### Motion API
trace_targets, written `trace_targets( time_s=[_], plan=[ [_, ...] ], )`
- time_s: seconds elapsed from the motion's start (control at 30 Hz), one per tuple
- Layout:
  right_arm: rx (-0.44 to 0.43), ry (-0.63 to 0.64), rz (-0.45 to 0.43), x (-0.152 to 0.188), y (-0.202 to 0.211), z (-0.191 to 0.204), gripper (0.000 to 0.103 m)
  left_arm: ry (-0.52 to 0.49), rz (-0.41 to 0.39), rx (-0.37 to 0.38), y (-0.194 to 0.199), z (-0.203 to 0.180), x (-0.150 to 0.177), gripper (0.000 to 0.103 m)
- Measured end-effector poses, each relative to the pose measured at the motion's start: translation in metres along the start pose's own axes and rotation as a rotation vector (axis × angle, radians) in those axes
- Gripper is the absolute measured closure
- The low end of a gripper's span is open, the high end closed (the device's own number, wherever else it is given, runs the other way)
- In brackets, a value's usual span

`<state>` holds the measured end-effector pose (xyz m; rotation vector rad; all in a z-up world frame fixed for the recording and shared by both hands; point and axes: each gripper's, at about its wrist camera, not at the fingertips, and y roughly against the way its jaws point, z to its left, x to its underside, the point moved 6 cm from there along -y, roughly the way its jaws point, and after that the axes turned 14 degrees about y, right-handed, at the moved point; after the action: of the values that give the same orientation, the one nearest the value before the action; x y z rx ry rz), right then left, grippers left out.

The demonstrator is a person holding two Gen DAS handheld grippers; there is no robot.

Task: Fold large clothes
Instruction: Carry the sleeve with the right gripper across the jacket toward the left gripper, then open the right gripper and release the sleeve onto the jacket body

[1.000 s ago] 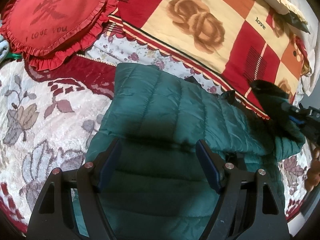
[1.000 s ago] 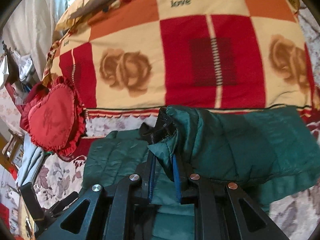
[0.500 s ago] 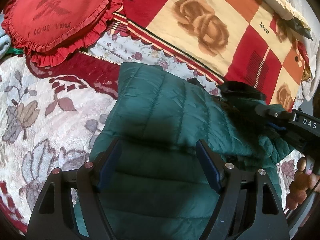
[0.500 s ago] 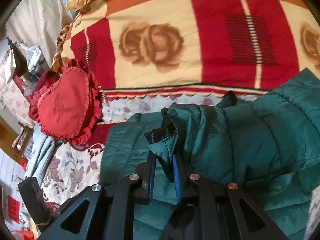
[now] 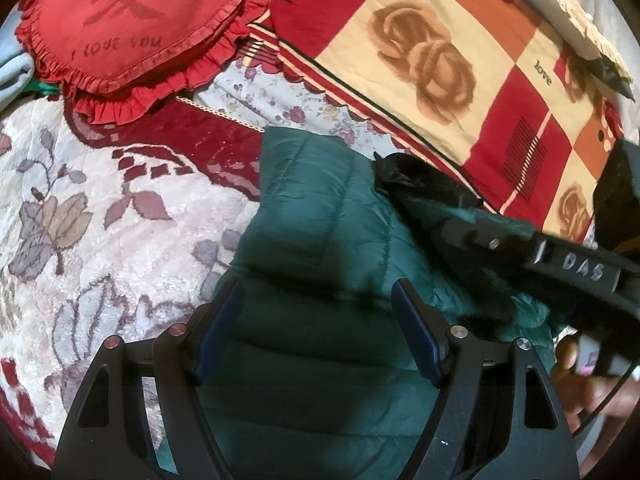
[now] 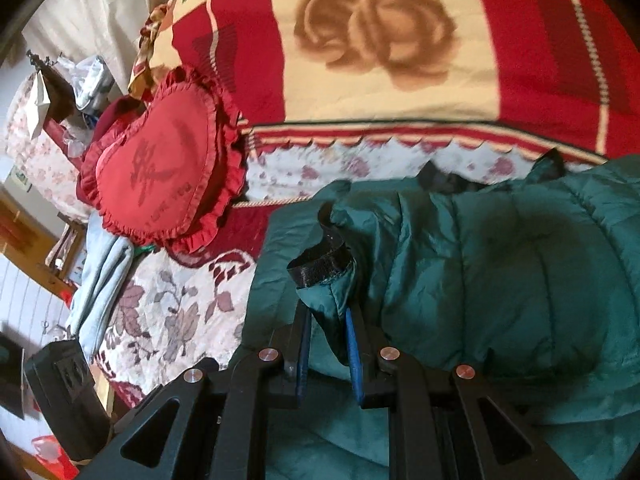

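A dark green quilted puffer jacket (image 5: 320,224) lies on the bed, its body flat under me. My left gripper (image 5: 318,304) stands open just above the jacket's lower part, nothing between its blue pads. My right gripper (image 6: 326,316) is shut on the jacket's sleeve (image 6: 500,272), pinching the green fabric just below the black cuff (image 6: 320,266). That sleeve is draped across the jacket's body. In the left wrist view the right gripper (image 5: 424,196) reaches in from the right with the black cuff at its tip.
A red heart-shaped frilled pillow (image 5: 132,20) lies at the upper left. A red, cream and orange rose-patterned blanket (image 5: 440,60) lies behind the jacket. A floral bedspread (image 5: 80,220) covers the left side. Light blue cloth (image 6: 104,276) and a cluttered bedside (image 6: 60,92) sit at the left. A person's hand (image 5: 584,384) shows at the right edge.
My right gripper has carried the sleeve leftward across the jacket's body, toward the heart pillow. The left gripper has stayed open over the jacket.
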<state>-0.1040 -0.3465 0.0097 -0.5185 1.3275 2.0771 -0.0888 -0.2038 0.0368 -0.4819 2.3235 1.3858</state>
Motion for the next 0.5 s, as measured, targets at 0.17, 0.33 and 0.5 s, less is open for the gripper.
trace_targets(
  time_s=[0.17, 0.33, 0.5],
  plan=[
    [-0.025, -0.024, 0.064, 0.011, -0.022, -0.003, 0.083, 0.015, -0.002, -0.005, -0.001, 0.004, -0.003, 0.026],
    [-0.091, -0.052, 0.037, 0.013, -0.012, -0.001, 0.031, 0.019, -0.002, -0.013, -0.003, 0.006, -0.001, 0.026],
    [-0.046, -0.002, -0.020, 0.010, 0.025, -0.006, 0.031, 0.044, 0.011, -0.007, -0.005, 0.007, 0.000, 0.026]
  ],
)
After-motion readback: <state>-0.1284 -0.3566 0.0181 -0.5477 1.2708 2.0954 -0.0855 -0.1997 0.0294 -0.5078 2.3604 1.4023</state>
